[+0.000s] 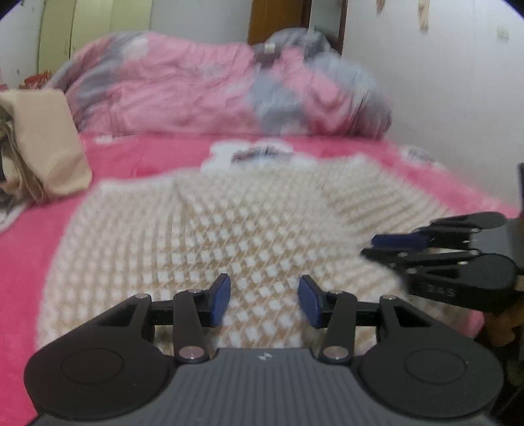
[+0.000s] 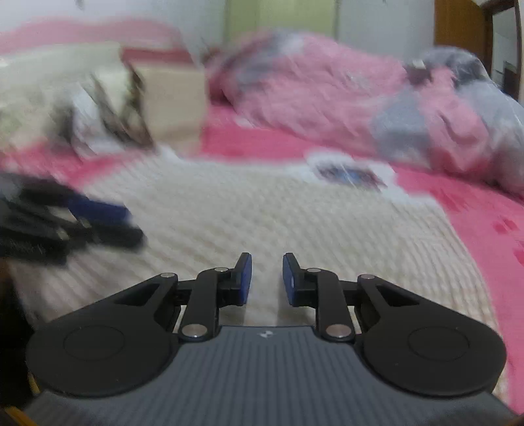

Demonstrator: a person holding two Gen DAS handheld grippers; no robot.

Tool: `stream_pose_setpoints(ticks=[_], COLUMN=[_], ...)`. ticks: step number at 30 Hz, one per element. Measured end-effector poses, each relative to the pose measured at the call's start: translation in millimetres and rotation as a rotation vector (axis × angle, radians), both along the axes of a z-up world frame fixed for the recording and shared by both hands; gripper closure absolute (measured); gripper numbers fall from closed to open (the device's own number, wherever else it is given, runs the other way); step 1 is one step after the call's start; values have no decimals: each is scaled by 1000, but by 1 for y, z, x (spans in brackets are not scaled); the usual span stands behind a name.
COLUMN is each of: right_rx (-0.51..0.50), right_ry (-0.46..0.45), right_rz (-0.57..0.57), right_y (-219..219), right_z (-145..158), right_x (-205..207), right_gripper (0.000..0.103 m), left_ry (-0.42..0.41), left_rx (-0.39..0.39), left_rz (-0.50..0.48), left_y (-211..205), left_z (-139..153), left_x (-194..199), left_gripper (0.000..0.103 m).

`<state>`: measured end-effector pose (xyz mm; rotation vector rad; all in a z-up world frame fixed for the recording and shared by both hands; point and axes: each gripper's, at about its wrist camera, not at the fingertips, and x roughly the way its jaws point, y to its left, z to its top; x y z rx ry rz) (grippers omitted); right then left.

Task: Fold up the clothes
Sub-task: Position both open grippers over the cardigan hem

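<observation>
A cream knitted sweater (image 1: 203, 236) with a raised diamond pattern lies spread on the pink bed sheet (image 1: 137, 154); the right wrist view shows the same sweater (image 2: 262, 213), blurred. My left gripper (image 1: 264, 299) hovers over its near hem, open, nothing between the blue pads. My right gripper (image 2: 267, 277) is open too, above the sweater's near edge. Each gripper appears in the other's view: the right gripper (image 1: 386, 245) at the sweater's right edge, the left gripper (image 2: 108, 219) at the left.
A rumpled pink and grey quilt (image 1: 213, 88) fills the far side of the bed. A beige folded pile (image 1: 42, 144) sits at the left. A white wall (image 1: 442, 82) bounds the right; a wooden door (image 1: 278, 16) stands behind.
</observation>
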<state>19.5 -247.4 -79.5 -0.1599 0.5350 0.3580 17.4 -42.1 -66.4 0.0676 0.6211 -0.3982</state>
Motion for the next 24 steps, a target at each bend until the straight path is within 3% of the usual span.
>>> stream_pose_setpoints(ticks=[2, 6, 10, 13, 14, 17, 21, 24], right_rx=[-17, -56, -32, -14, -8, 6, -1, 15], right_ry=[-15, 21, -53, -7, 9, 56, 82, 6], right_rz=[4, 8, -36, -47, -51, -62, -69, -92], right_y=[-5, 2, -9, -19, -22, -30, -28, -30], right_z=[-14, 10, 35, 17, 11, -4, 23, 37], right_x=[1, 10, 25, 43, 50, 67, 74, 81], right_gripper=[84, 84, 84, 83, 83, 83, 83, 83], left_ry=[-8, 12, -21, 7, 19, 58, 59, 43], left_rx=[15, -7, -27, 31, 27, 5, -42, -54], left_rz=[4, 12, 30, 46, 55, 69, 98, 126], left_y=[-2, 3, -3, -19, -19, -17, -4, -3], left_z=[0, 17, 30, 16, 11, 6, 25, 31], left_x=[-2, 0, 16, 39, 43, 49, 58, 74], left_gripper=[54, 54, 53, 45, 41, 40, 43, 40])
